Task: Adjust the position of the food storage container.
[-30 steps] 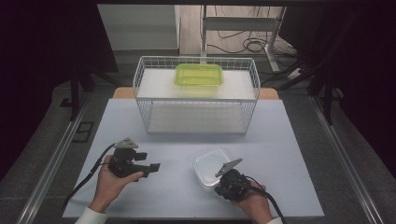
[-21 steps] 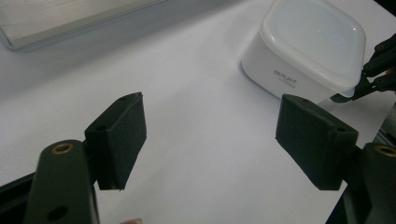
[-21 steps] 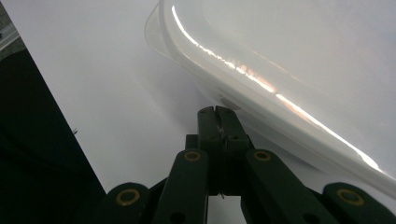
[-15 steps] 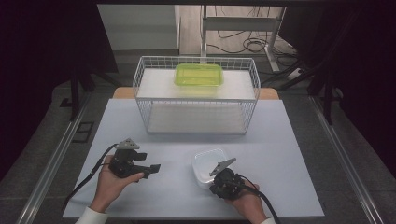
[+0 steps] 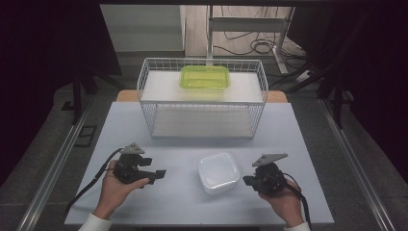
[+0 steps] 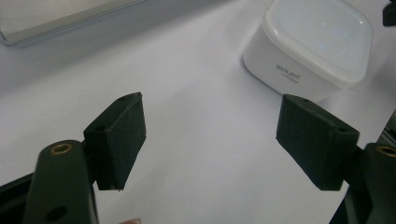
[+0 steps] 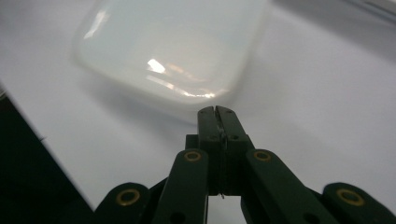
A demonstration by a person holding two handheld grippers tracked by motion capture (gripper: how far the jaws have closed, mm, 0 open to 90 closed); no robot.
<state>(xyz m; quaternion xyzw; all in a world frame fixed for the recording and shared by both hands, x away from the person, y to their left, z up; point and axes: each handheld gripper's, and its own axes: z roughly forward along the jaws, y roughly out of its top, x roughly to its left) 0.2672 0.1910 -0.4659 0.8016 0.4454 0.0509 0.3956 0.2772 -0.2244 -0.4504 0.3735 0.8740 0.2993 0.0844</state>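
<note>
On the bench [image 5: 159,197], white lidded box [image 5: 219,172] is sitting between left gripper [image 5: 159,174], jaws standing apart, and right gripper [image 5: 247,180], jaws pressing together, holding nothing.

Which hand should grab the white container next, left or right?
Left, probably. The left gripper has its jaws wide open and aimed at the white container, with bare table between them. The right gripper sits beside the container, but its jaws are shut and would have to open first.
</note>
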